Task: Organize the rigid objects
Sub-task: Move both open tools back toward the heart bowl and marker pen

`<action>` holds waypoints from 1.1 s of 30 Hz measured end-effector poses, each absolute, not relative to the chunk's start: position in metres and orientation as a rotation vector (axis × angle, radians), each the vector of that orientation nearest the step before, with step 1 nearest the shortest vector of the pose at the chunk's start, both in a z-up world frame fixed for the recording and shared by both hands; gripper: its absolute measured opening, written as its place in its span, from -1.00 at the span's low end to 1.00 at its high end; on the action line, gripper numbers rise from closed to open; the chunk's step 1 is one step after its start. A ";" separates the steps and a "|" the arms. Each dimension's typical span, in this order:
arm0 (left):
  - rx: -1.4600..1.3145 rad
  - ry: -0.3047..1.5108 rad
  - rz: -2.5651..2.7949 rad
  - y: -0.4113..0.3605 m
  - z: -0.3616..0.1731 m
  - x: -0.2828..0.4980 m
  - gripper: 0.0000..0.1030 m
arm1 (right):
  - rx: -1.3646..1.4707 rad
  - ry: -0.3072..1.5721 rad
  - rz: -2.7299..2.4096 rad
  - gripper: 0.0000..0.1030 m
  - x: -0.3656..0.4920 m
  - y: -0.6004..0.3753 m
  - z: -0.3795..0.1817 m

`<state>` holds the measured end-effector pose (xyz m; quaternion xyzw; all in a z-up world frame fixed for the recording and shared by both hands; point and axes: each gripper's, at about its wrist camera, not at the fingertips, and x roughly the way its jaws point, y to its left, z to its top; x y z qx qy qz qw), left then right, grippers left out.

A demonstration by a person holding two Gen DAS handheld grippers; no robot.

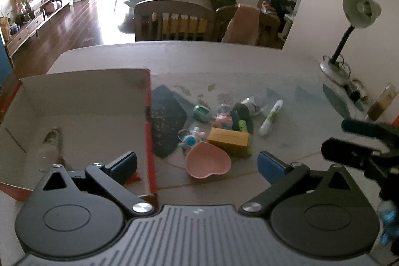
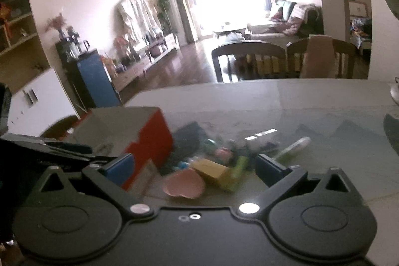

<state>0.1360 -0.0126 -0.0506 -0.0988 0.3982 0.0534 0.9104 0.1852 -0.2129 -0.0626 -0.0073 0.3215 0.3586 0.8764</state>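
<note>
A pile of small rigid objects lies on the table: a pink heart-shaped dish [image 1: 208, 163], a yellow box [image 1: 229, 141], a white and green tube [image 1: 270, 117], a green round case [image 1: 202, 112] and a small blue and white toy [image 1: 192, 138]. An open cardboard box with red sides [image 1: 74, 116] stands left of the pile. My left gripper [image 1: 197, 163] is open and empty, just short of the heart dish. My right gripper [image 2: 193, 167] is open and empty, above the heart dish [image 2: 183, 183] and the yellow box [image 2: 214, 170]. The red-sided box [image 2: 149, 141] shows at its left.
A desk lamp [image 1: 349, 24] stands at the table's far right beside a small jar [image 1: 381, 101]. Dining chairs [image 1: 174, 19] stand at the far table edge. The right gripper's black body [image 1: 369, 148] reaches in at the right of the left wrist view.
</note>
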 end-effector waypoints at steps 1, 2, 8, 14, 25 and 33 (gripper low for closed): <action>-0.193 0.832 0.110 -0.019 -0.055 0.140 1.00 | -0.035 0.672 0.733 1.00 0.189 -0.217 -0.064; -0.187 0.841 0.105 -0.025 -0.059 0.144 1.00 | -0.051 0.676 0.719 1.00 0.195 -0.221 -0.065; -0.219 0.869 0.092 -0.048 -0.086 0.165 1.00 | -0.149 0.676 0.663 0.92 0.228 -0.234 -0.081; -0.175 0.841 0.137 -0.068 -0.105 0.176 1.00 | -0.167 0.720 0.629 0.91 0.264 -0.234 -0.100; -0.160 0.885 0.246 -0.074 -0.148 0.196 0.99 | -0.144 0.827 0.558 0.71 0.316 -0.225 -0.140; -0.164 0.916 0.286 -0.067 -0.166 0.206 0.98 | -0.156 0.884 0.508 0.59 0.342 -0.208 -0.162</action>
